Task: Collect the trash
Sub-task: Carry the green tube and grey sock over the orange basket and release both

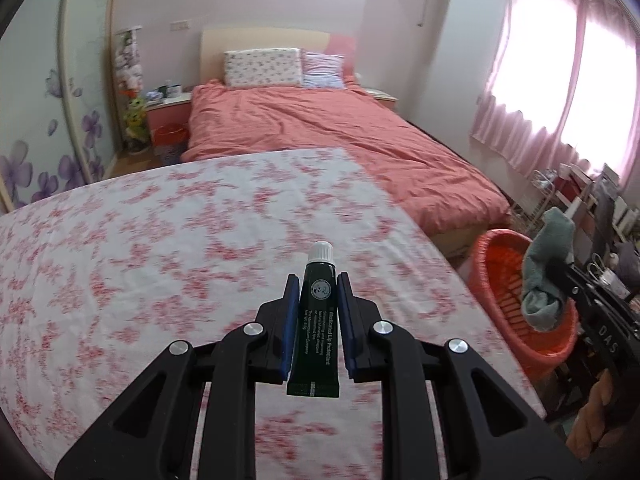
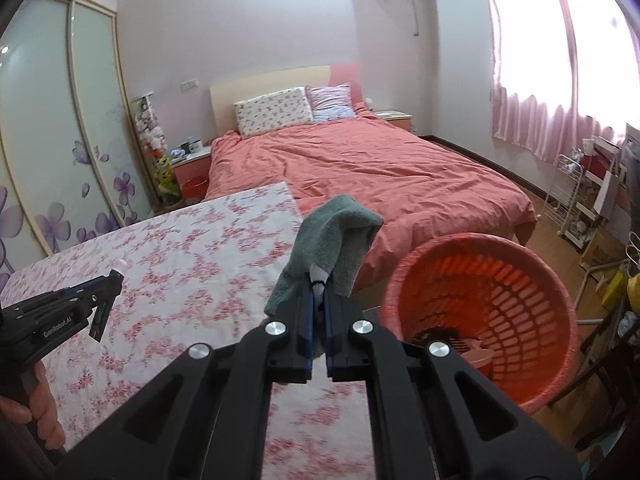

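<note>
Mid-task: left claw (image 1: 318, 280) clamped on dark lip-balm tube (image 1: 318, 320) above bench (image 1: 120, 260), right claw (image 2: 318, 292) pinching grey-green sock (image 2: 332, 236), orange basket (image 2: 404, 280) just right, both drops pending.

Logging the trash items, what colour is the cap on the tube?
White, on a dark green tube; the left wrist view shows it best.

Coral-covered bed (image 2: 360, 168), two pillows (image 2: 274, 114), pink curtains (image 1: 560, 80), floral tablecloth (image 1: 160, 260)
</note>
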`<act>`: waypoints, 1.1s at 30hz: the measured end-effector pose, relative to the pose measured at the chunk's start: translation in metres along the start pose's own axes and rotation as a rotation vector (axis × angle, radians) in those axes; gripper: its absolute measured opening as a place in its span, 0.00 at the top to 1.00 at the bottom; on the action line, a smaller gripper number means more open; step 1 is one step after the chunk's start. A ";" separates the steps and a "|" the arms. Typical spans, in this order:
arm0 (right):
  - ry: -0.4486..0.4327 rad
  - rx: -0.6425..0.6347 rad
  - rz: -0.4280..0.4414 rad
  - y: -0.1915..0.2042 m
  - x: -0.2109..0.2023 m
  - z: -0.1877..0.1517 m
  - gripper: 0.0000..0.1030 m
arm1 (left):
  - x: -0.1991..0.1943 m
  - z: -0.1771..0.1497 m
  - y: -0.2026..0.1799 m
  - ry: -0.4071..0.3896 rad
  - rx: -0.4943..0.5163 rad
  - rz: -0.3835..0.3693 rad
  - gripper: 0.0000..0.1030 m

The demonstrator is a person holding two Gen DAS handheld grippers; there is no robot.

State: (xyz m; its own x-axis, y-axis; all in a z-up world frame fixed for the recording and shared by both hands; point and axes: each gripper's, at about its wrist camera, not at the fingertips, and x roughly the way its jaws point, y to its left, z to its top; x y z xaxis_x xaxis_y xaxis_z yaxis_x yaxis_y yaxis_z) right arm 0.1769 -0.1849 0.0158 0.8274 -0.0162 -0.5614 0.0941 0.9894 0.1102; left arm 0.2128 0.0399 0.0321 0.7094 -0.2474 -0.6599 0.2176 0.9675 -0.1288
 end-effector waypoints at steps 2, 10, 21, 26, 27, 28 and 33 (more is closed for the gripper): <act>-0.005 0.014 -0.012 -0.011 -0.004 -0.001 0.95 | 0.000 0.000 -0.014 -0.001 0.015 -0.020 0.81; -0.013 0.088 -0.064 -0.064 -0.016 -0.005 0.95 | 0.004 0.003 -0.067 -0.003 0.070 -0.113 0.82; -0.020 0.175 -0.138 -0.133 -0.025 -0.014 0.95 | 0.024 0.000 -0.148 0.024 0.131 -0.257 0.81; -0.008 0.216 -0.148 -0.162 -0.022 -0.017 0.95 | 0.036 -0.003 -0.182 0.043 0.155 -0.309 0.82; -0.006 0.223 -0.148 -0.167 -0.021 -0.018 0.95 | 0.040 -0.003 -0.187 0.050 0.158 -0.321 0.81; -0.005 0.228 -0.149 -0.170 -0.020 -0.018 0.95 | 0.042 -0.004 -0.193 0.055 0.161 -0.327 0.81; -0.002 0.248 -0.150 -0.190 -0.011 -0.015 0.95 | 0.060 -0.007 -0.219 0.084 0.178 -0.347 0.82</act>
State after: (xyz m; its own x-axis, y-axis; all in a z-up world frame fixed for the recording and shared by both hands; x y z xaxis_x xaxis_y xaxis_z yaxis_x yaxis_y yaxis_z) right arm 0.1412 -0.3709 -0.0110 0.7952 -0.1605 -0.5847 0.3481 0.9105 0.2234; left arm 0.2033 -0.1863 0.0156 0.5179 -0.5457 -0.6587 0.5526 0.8013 -0.2293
